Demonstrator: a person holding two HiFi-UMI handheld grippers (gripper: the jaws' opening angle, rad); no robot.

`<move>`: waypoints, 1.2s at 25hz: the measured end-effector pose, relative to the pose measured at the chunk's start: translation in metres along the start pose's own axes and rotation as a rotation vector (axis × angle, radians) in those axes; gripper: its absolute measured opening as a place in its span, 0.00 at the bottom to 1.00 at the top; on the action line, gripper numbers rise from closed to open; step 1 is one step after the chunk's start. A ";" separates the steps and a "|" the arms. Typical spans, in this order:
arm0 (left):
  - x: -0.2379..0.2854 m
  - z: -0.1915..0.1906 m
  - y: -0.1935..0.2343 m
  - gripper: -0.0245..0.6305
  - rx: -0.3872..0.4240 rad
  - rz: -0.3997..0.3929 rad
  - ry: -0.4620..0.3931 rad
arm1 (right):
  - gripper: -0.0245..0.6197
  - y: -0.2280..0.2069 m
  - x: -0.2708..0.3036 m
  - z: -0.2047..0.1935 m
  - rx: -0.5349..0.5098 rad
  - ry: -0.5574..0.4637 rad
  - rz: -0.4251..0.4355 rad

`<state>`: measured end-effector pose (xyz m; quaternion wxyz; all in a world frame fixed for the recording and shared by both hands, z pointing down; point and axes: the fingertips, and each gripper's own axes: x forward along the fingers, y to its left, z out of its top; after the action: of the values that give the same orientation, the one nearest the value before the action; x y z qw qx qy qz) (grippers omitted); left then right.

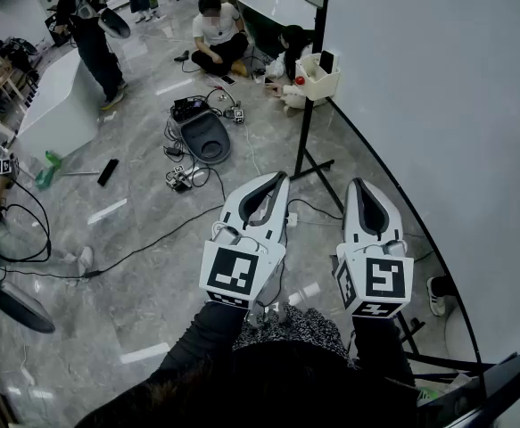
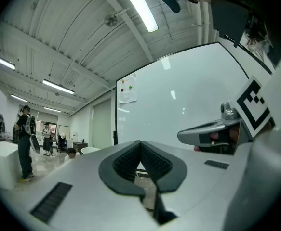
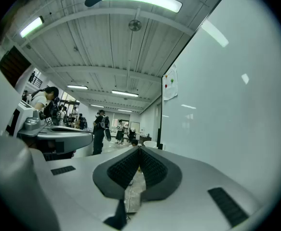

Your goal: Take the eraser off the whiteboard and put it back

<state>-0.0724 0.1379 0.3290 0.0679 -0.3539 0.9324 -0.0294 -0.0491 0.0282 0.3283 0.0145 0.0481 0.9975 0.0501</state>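
Head view: two white plastic claws, the left claw [image 1: 280,178] and the right claw [image 1: 359,184], point forward side by side, near a tall whiteboard [image 1: 438,105] on the right. Each claw is closed tip to tip and holds nothing, with its ribbed black pads [image 3: 125,166] meeting. The eraser shows in no view, so I cannot say where it is. My worry is that the closed claws could bump the smooth, glossy board on its thin black stand [image 1: 306,141], or knock the unseen eraser loose. Loose cables [image 1: 144,249] snake over the polished grey stone floor [image 1: 108,328].
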 end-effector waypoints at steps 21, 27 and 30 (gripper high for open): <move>0.087 -0.024 0.081 0.05 0.003 -0.008 0.008 | 0.05 -0.015 0.123 -0.024 0.032 0.027 -0.013; 0.136 -0.034 0.113 0.05 -0.007 -0.034 0.027 | 0.05 -0.033 0.183 -0.027 0.049 0.038 -0.050; 0.163 -0.037 0.129 0.05 0.010 -0.053 0.034 | 0.05 -0.040 0.212 -0.026 0.054 0.037 -0.058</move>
<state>-0.2832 0.1258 0.3348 0.0529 -0.3776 0.9235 -0.0421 -0.2650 0.0063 0.3451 -0.0038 0.0186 0.9995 0.0237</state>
